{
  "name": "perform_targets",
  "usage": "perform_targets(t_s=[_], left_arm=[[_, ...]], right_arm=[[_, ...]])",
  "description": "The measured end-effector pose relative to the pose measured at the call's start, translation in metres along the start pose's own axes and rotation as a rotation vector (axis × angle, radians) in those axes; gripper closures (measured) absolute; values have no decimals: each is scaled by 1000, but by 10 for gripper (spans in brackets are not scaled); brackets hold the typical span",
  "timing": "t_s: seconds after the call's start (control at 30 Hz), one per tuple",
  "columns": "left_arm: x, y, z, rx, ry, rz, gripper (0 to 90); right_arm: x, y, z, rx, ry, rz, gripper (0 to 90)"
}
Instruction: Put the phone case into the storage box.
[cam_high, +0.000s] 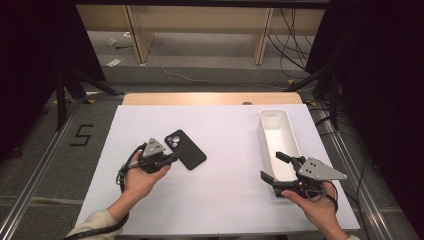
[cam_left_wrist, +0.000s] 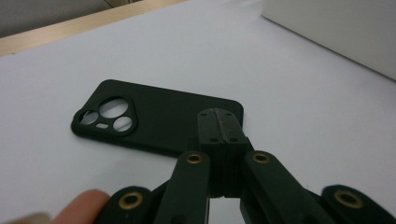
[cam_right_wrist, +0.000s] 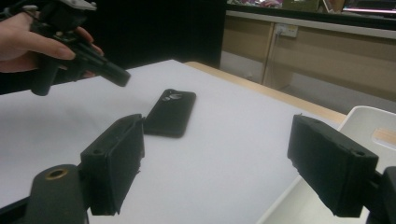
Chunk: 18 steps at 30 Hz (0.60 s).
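Observation:
A black phone case (cam_high: 186, 150) lies flat on the white table top (cam_high: 225, 200), camera cut-outs toward the far side. My left gripper (cam_high: 173, 159) is shut with nothing between its jaws, its tip just at the case's near left edge. In the left gripper view the closed jaws of the left gripper (cam_left_wrist: 219, 117) point at the case (cam_left_wrist: 154, 116). My right gripper (cam_high: 272, 166) is open and empty beside the white tray (cam_high: 286, 127). The right gripper view has the right gripper (cam_right_wrist: 224, 163) facing the case (cam_right_wrist: 170, 112) and the left gripper (cam_right_wrist: 114, 74) hovering beyond it.
The long white tray (cam_right_wrist: 373, 119) is empty and stands at the table's right side, lengthwise front to back. A wooden strip (cam_high: 212, 98) runs along the table's far edge. Cables and wooden furniture legs are on the floor beyond.

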<state>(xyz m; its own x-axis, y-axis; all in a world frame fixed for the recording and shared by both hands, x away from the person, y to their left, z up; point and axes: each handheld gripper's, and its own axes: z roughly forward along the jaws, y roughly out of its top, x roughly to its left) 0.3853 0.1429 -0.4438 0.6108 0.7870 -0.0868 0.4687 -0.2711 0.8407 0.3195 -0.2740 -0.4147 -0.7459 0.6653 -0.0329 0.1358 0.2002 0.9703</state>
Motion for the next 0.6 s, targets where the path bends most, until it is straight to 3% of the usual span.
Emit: perform_targets(t_s=[0.37,0.6], left_arm=[[-2,22,57,76,13,-6,897],[-1,28,82,107,44,-6,897]], right_arm=[[2,-3,-5,7,-7,9,204],[2,-4,-8,5,-16,11,204]])
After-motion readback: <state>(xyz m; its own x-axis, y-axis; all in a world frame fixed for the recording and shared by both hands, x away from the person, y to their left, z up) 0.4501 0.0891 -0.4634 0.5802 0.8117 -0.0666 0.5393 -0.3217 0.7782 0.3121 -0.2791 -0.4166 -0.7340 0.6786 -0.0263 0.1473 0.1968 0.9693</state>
